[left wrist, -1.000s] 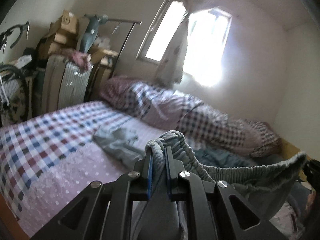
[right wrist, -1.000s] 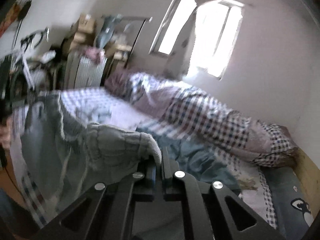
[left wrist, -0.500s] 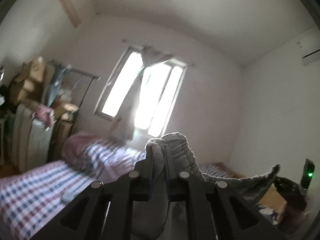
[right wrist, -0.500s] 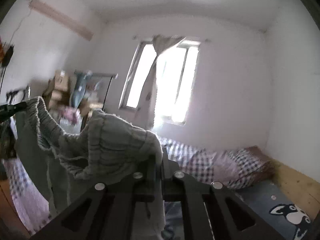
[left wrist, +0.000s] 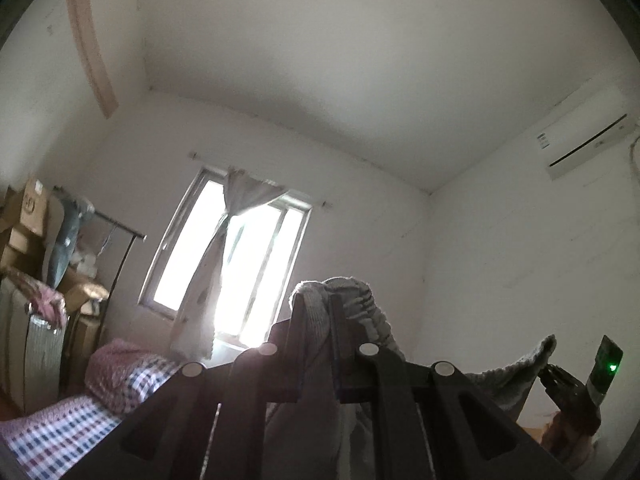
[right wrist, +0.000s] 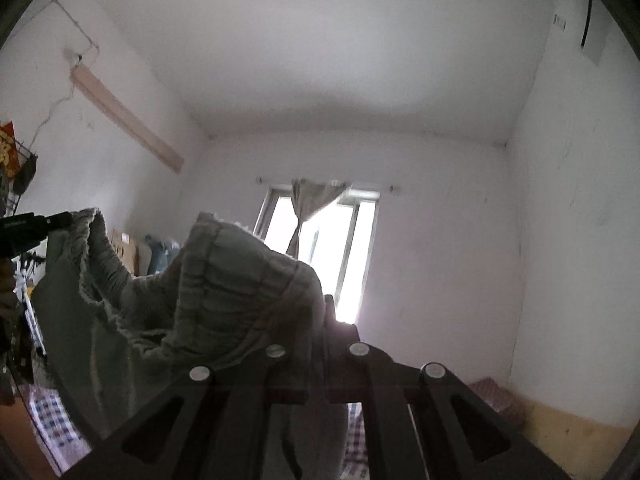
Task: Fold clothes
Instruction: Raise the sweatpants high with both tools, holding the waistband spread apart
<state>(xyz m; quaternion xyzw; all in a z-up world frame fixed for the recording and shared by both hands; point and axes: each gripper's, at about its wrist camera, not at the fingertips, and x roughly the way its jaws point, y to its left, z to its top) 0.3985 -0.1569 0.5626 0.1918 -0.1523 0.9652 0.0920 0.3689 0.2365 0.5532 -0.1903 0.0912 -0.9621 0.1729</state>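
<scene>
Grey knit, a pair of trousers (right wrist: 224, 280), hangs in the air by its elastic waistband, the left gripper (left wrist: 318, 312) clamped on one end, the right gripper (right wrist: 320, 312) pinching the other, above the checked bed (left wrist: 60, 432). No fold made yet; laying flat and folding all remain.

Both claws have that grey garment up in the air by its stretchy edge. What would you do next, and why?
Probably carry it down flat onto the bed. The left gripper and right gripper each pinch the grey garment's waistband, which sags between them, so nothing can be folded up here.
</scene>
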